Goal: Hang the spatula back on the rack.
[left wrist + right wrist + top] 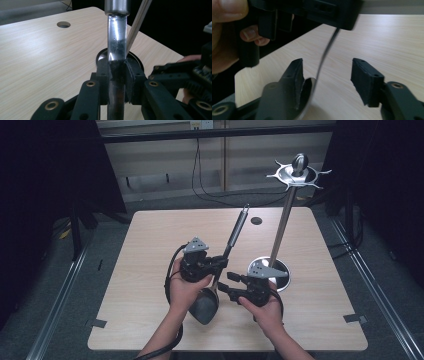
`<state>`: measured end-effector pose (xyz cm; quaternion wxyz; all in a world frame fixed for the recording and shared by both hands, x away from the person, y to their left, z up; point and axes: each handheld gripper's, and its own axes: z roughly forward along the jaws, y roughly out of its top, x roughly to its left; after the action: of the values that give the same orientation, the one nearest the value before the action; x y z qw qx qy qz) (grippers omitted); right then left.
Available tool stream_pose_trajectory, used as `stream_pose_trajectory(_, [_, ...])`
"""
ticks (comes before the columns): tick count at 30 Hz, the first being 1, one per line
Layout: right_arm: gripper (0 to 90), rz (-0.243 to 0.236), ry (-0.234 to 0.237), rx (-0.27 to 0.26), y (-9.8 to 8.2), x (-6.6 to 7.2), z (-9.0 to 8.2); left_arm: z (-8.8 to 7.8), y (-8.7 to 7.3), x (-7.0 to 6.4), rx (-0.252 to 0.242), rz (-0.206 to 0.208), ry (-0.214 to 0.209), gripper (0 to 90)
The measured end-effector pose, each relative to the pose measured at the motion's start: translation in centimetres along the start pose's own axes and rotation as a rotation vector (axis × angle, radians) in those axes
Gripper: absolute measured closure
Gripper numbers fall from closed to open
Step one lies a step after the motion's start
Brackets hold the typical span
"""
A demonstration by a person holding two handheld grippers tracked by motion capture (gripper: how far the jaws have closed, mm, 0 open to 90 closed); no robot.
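ladle (205, 306) low over counter (150, 270), handle clamped in left gripper (216, 265) fingers | right gripper (226, 281) fingers half-open, astride bowl rim, not pressing | advice: centre rim before closing, keep left steady

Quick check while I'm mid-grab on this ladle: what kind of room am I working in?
Probably a lab or recording bay, not a kitchen: a bare wooden table with a cable hole, dark curtains at both sides, loose cables along the back wall.
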<state>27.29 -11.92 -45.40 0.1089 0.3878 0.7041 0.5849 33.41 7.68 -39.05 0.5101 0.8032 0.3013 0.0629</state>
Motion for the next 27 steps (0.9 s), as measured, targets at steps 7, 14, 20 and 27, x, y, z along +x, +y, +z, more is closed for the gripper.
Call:
stream_pose_trajectory(7, [76.0,0.022,0.016,0.016,-0.7,0.1,2.2,0.1,0.4,-0.4,-0.021,-0.011,-0.013,75.3])
stream_pose_trajectory(14, [88.4,0.023,0.025,0.01,-0.4,-0.6,1.6,-0.5,0.5,-0.2,-0.039,-0.017,-0.042,74.2])
stream_pose_trajectory(20, [88.4,0.041,0.046,0.024,-0.9,-1.5,0.8,-1.6,0.1,0.6,-0.077,-0.008,-0.01,47.6])
stream_pose_trajectory(27, [88.4,0.001,0.058,0.042,-0.9,-1.8,0.0,-1.9,-1.5,1.9,-0.032,-0.023,0.033,32.1])
